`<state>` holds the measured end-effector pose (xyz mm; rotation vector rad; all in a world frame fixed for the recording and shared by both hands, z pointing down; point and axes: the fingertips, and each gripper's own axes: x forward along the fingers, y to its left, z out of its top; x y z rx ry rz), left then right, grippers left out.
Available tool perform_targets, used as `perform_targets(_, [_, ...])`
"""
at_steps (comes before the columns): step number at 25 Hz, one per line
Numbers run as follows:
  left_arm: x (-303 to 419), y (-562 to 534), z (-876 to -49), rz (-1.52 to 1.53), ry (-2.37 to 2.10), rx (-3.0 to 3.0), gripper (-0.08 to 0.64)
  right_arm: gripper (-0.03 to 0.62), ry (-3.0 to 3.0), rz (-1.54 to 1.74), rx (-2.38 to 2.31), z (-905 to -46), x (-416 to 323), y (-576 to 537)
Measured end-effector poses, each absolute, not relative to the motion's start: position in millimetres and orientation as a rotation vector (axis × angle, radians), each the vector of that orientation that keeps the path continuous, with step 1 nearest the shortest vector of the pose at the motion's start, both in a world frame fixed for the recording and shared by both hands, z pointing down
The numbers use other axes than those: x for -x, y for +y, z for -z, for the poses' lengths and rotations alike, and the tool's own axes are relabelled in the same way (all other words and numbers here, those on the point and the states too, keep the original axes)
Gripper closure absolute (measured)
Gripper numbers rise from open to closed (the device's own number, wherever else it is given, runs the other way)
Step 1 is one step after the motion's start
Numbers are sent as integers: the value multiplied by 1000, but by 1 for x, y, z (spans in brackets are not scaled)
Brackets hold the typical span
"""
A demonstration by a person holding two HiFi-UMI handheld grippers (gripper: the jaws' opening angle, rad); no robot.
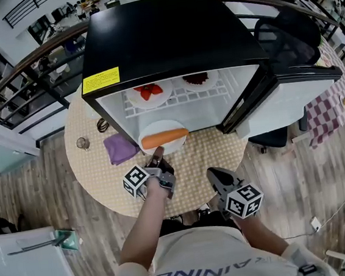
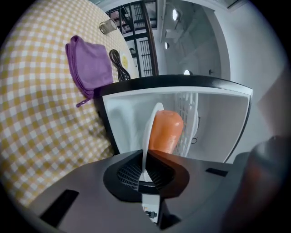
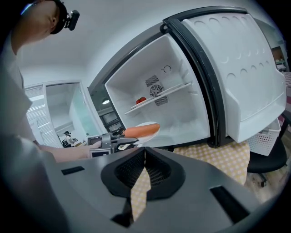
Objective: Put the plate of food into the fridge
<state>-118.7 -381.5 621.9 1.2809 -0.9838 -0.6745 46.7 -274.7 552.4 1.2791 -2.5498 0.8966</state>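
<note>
Your left gripper [image 1: 155,161] is clamped on the near rim of the round white plate [image 1: 158,128], which carries one long orange piece of food [image 1: 164,137], perhaps a sausage. The plate hangs at the open mouth of the small black fridge [image 1: 168,37], under its white wire shelf [image 1: 180,98], above the middle of the round yellow-checked bench [image 1: 214,151]. Your right gripper [image 1: 217,176] is empty, jaws together. The print on the fridge's yellow label [image 1: 100,80] is too small to read.

The fridge [image 1: 168,37] is open below the wire shelf [image 1: 177,97]; the open door [image 1: 296,93] bounds the right side, the purple cloth [image 1: 120,148] the left.
</note>
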Motion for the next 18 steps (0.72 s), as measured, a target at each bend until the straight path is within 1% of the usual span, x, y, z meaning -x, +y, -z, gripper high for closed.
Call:
perform_targets(11, [114, -438, -665, 730, -1033, -1176, 537, 569, -2486, -972, -1280, -573, -50, -271])
perform_targets(18, [119, -455, -672, 778, -1062, -1114, 535, 569, -2461, -989, -1266, -581, -48, -268])
